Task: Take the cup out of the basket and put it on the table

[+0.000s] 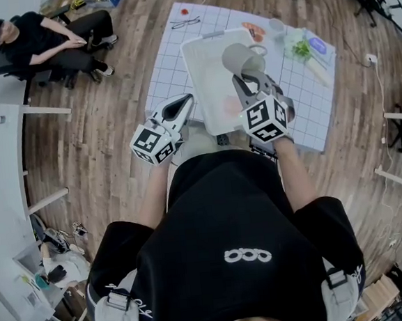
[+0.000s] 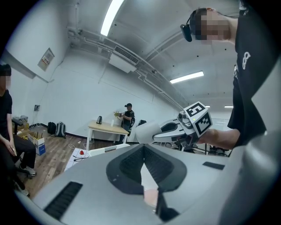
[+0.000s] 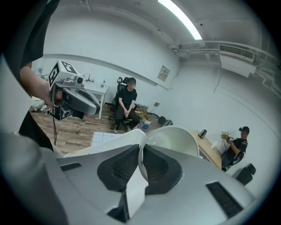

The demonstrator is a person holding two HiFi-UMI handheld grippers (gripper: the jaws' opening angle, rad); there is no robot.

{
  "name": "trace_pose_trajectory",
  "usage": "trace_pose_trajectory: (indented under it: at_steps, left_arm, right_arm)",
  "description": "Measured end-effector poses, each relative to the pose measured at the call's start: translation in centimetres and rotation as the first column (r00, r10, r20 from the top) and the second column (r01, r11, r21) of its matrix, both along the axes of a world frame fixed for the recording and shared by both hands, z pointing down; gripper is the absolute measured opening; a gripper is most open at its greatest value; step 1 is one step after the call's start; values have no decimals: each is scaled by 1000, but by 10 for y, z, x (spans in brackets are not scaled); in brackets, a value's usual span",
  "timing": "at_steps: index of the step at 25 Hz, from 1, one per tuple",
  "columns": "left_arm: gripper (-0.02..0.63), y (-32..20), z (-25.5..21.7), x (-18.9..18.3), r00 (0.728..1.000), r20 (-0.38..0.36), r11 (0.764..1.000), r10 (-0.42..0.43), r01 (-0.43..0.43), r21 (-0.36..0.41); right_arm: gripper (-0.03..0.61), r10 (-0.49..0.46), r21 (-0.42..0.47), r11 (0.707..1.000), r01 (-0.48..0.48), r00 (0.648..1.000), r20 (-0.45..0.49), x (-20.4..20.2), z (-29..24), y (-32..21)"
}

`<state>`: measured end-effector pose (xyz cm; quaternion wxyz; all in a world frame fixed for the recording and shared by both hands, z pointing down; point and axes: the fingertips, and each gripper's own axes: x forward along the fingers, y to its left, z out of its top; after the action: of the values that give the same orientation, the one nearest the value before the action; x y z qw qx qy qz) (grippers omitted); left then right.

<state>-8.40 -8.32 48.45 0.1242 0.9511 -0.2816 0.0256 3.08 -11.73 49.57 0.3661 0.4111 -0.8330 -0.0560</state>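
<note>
A pale grey cup (image 1: 242, 57) hangs tilted in the air over the white basket (image 1: 199, 58). My right gripper (image 1: 247, 77) is shut on the cup's rim, one finger inside the cup (image 3: 175, 139) and one outside. The left gripper view shows the cup (image 2: 147, 132) out in front of that gripper. My left gripper (image 1: 184, 101) hovers at the basket's near left corner. Its jaws (image 2: 143, 149) are shut with nothing between them.
The basket stands on a table with a gridded mat (image 1: 311, 101). A pinkish thing (image 1: 231, 105) lies in the basket. Green items (image 1: 300, 48), an orange thing (image 1: 251, 29) and dark glasses (image 1: 185, 23) lie at the mat's far end. A person sits at upper left (image 1: 44, 41).
</note>
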Motion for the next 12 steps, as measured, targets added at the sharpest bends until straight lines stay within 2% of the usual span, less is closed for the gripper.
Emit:
trace_pose_trajectory:
  at_steps: [6,12]
  left_arm:
    - [8,5,-8,19,999,3,999,45,-45,13]
    - [8,4,-20,53,991,0,990,136,-136,39]
  right_arm:
    - [43,32,17,999,-32,999,6,15,-9,8]
    - [43,126,27,992,-126,992,19,50,-13,18]
